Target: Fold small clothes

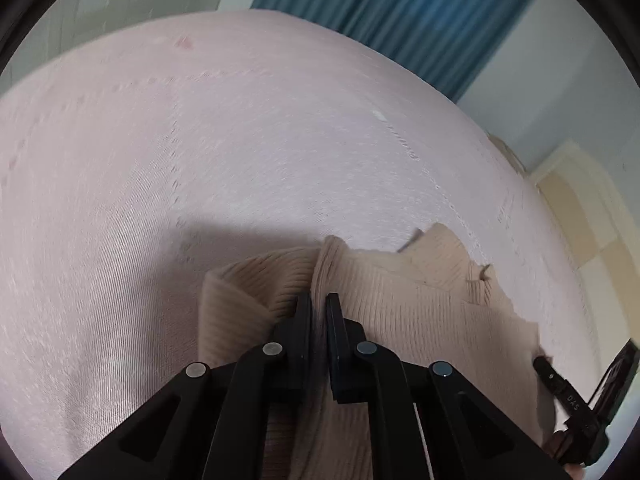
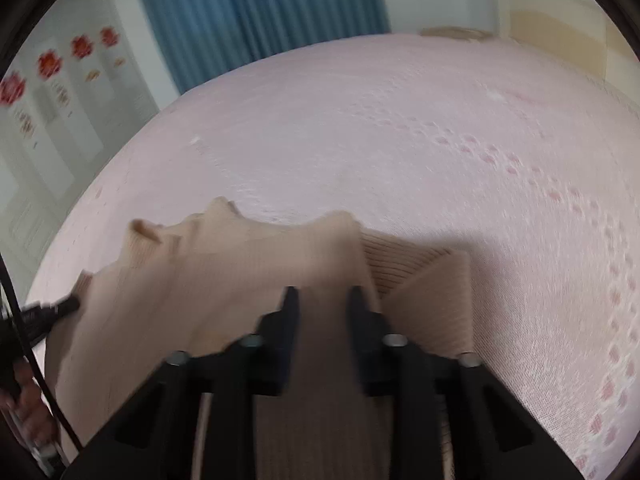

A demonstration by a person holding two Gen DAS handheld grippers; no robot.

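A beige ribbed knit garment (image 1: 400, 300) lies partly lifted on the pink bed sheet (image 1: 240, 140). My left gripper (image 1: 318, 300) is shut on a bunched fold at the garment's left end. One black finger (image 1: 550, 370) of the other gripper shows at the cloth's right edge. In the right wrist view, the garment (image 2: 240, 272) runs between the fingers of my right gripper (image 2: 322, 294). Those fingers look blurred, and cloth fills the gap between them. A corner is folded over at the right. The left gripper's finger (image 2: 68, 304) touches the far left edge.
The pink patterned sheet (image 2: 400, 140) stretches wide beyond the garment. A blue curtain (image 2: 260, 12) hangs behind the bed. A pale wardrobe with red flower stickers (image 2: 48, 64) stands at the left, and cream furniture (image 1: 580, 200) at the right. A person's hand (image 2: 28, 400) shows low at the left.
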